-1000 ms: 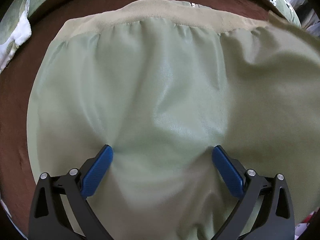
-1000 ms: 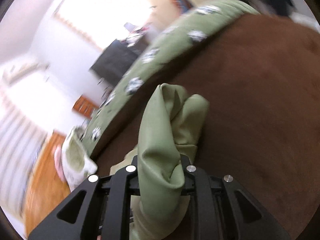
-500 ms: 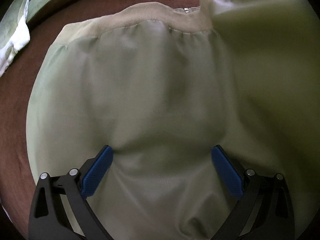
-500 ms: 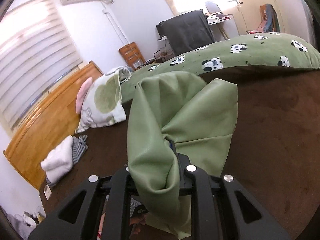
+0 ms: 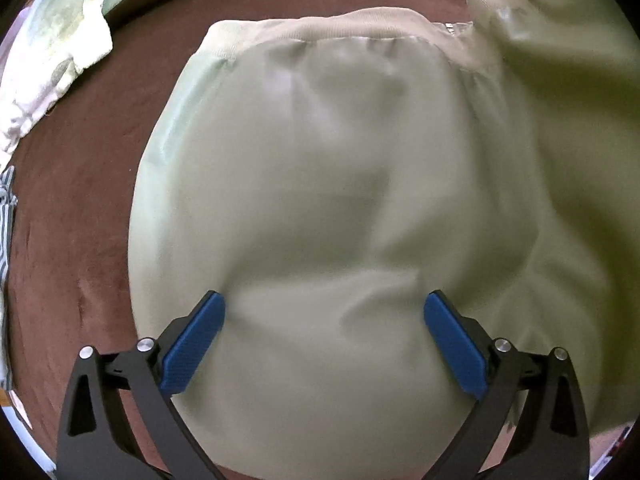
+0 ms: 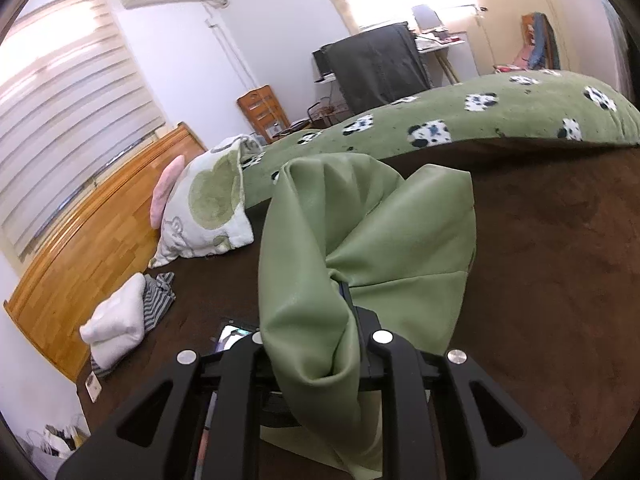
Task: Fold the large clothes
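Observation:
A pale green jacket (image 5: 340, 184) with a ribbed beige hem lies on the brown bedspread (image 5: 80, 184). My left gripper (image 5: 324, 320) is open, its blue pads (image 5: 192, 344) spread wide and resting on the jacket's body. My right gripper (image 6: 344, 300) is shut on a bunched part of the green jacket (image 6: 360, 248) and holds it up above the bed. That lifted part shows at the upper right of the left wrist view (image 5: 568, 80), draped over the body.
A green panda-print blanket (image 6: 480, 120) lies along the bed's far side. A white and green pillow (image 6: 208, 208) and folded white and striped clothes (image 6: 120, 320) sit by the wooden headboard (image 6: 80, 248). A desk and a chair stand beyond.
My right gripper has swung up and leftward with the jacket part, bringing it over the jacket's right side. My left gripper stays open and has shifted slightly right on the fabric.

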Demonstrator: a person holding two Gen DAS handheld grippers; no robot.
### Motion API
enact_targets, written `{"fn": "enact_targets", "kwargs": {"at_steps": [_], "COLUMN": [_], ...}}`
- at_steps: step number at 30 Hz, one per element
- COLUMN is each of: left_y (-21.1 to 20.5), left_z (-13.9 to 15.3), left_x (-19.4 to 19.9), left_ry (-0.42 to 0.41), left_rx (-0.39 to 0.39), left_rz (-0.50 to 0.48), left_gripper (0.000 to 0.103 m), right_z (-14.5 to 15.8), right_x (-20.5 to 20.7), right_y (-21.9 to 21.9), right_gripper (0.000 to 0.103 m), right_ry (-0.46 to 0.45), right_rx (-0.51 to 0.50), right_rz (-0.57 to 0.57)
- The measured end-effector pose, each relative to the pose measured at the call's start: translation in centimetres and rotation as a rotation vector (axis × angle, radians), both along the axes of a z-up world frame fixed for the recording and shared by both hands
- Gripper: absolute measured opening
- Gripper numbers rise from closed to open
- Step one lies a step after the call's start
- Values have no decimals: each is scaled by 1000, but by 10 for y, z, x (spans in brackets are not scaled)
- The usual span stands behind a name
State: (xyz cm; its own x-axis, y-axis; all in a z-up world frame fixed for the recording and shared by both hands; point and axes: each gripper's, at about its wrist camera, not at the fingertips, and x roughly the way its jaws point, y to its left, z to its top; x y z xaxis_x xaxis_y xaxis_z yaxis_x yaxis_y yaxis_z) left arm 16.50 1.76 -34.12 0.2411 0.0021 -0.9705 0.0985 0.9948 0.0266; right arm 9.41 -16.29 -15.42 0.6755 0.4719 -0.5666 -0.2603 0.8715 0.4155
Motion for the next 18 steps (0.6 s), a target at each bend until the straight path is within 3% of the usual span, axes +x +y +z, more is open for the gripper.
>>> {"fn": "enact_targets", "kwargs": {"at_steps": [5, 9, 13, 18], "left_y": [1, 15, 70, 151], "left_z": [-10, 11, 31, 35], "left_x": [-3, -19, -39, -75], "left_ry": [4, -29, -42, -3], "left_rx": [-36, -18, 13, 61], "left_rz": [10, -15, 96, 221], "left_gripper": [98, 97, 97, 97], "right_z": [4, -8, -27, -64], "right_x": [3, 2, 1, -4], "right_y": [44, 88, 122, 175], "right_gripper": [17, 17, 17, 19], "right_ry": [-18, -11, 19, 61], "right_rx": [-71, -151, -185, -349], "right_rz": [119, 238, 299, 361]}}
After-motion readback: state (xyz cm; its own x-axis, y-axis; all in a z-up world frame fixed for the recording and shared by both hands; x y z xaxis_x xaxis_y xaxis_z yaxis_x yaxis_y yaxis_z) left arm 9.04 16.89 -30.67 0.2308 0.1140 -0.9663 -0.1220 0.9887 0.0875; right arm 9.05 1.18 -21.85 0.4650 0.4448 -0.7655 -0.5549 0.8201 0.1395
